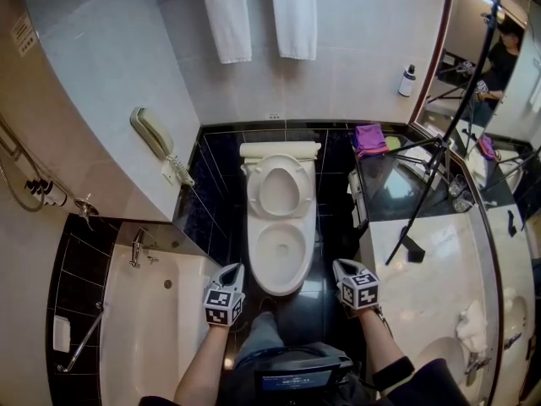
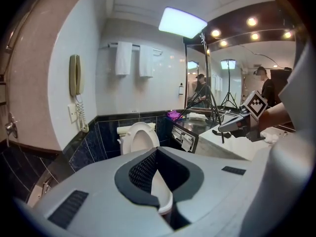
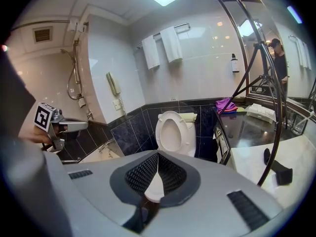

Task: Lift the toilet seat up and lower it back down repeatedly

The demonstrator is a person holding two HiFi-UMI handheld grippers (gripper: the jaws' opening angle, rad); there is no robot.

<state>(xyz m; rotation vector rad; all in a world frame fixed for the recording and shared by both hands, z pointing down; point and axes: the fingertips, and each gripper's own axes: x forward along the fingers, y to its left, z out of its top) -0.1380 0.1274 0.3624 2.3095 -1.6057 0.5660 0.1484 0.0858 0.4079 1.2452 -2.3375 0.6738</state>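
Head view, toilet seat [image 1: 264, 184] raised, bowl [image 1: 257, 260] uncovered, left gripper [image 1: 232, 271] and right gripper [image 1: 341, 267] jaws together

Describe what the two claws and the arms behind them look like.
The left claw and right claw match: pale grey shells, black textured pads inside the jaws, and a cube of black-and-white square markers on each. No cables show. The left arm shows no sleeve; the right arm has a dark band or cuff near the elbow.

Two white towels [image 1: 226, 11] on rail, wall phone [image 1: 150, 132], bathtub [image 1: 152, 328], purple cloth [image 1: 369, 138]
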